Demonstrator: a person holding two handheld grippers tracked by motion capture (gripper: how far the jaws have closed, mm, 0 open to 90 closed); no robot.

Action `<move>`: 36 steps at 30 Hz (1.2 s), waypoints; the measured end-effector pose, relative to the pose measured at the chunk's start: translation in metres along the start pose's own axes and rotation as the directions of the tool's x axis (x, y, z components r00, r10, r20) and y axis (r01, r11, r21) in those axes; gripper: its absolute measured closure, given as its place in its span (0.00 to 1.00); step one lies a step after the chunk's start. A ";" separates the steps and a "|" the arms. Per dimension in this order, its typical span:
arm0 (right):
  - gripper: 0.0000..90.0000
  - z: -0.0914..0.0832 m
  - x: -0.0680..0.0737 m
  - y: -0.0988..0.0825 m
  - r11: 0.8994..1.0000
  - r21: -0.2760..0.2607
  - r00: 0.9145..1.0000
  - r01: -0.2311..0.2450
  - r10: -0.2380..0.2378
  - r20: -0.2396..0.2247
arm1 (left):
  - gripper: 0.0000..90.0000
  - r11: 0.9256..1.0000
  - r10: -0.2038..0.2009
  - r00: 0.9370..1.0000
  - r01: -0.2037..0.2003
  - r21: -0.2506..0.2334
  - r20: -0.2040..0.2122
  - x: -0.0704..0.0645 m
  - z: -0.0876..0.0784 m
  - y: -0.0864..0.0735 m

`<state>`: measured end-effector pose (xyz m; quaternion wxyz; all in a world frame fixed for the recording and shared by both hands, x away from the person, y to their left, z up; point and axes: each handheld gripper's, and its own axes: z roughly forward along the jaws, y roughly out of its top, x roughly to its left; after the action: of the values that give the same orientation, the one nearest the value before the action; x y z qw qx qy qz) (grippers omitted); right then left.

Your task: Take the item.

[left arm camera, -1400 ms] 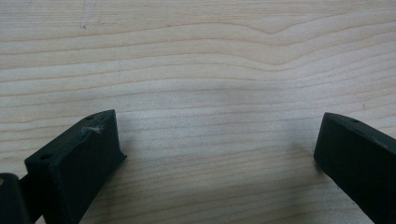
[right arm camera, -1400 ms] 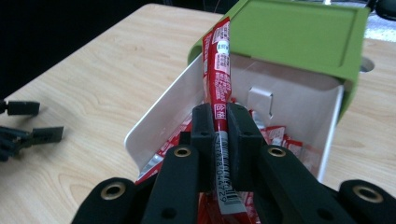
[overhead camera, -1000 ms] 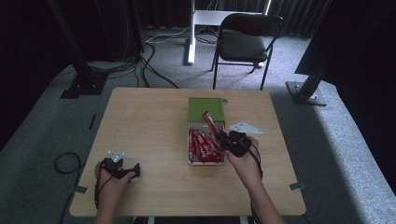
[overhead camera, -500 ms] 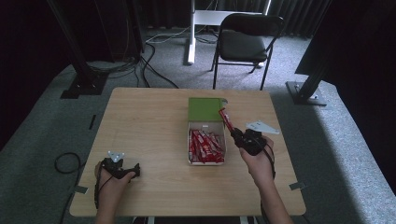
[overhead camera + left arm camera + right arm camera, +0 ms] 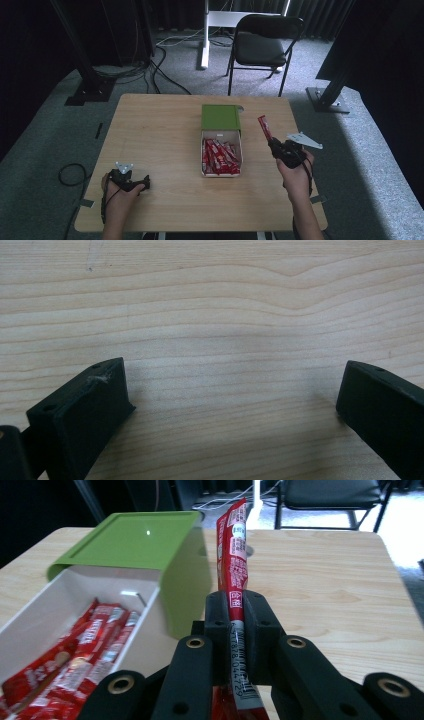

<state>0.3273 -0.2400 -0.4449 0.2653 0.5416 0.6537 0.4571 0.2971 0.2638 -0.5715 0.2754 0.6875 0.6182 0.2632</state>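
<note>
The left gripper [image 5: 142,183] rests on the table [image 5: 160,130] near its left front corner, jaws spread wide with only bare wood between them. Right of the box [image 5: 221,145] of sachets, the right gripper [image 5: 272,145] pinches a red sachet [image 5: 264,128] upright above the table

Left gripper [image 5: 144,182]: low at 7 o'clock, lying level, jaws wide apart, nothing between.
Left hand [image 5: 116,192]: wrapped around its body.
Right gripper [image 5: 272,145]: at 4 o'clock, raised, jaws clamped, pointing toward 11 o'clock.
Right hand [image 5: 296,175]: gripping from below.
</note>
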 end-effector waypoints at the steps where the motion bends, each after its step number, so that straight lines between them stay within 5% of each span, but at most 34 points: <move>1: 0.92 -0.001 -0.003 -0.001 1.000 -0.002 1.000 -0.003 0.003 0.006 | 0.01 1.000 0.000 1.000 0.000 0.000 0.000 0.000 0.000 0.000; 21: 0.92 -0.009 -0.054 -0.027 0.997 -0.024 0.988 -0.075 0.078 0.134 | 0.01 1.000 0.000 1.000 0.000 0.000 0.000 0.000 0.000 0.000; 36: 0.91 -0.007 -0.086 -0.061 0.991 0.014 0.969 -0.133 0.126 0.212 | 0.01 1.000 0.000 1.000 0.000 0.000 0.000 0.000 0.000 0.000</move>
<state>0.3165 -0.3234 -0.5083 0.2950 0.6323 0.5916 0.4040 0.2971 0.2637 -0.5715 0.2754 0.6874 0.6183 0.2633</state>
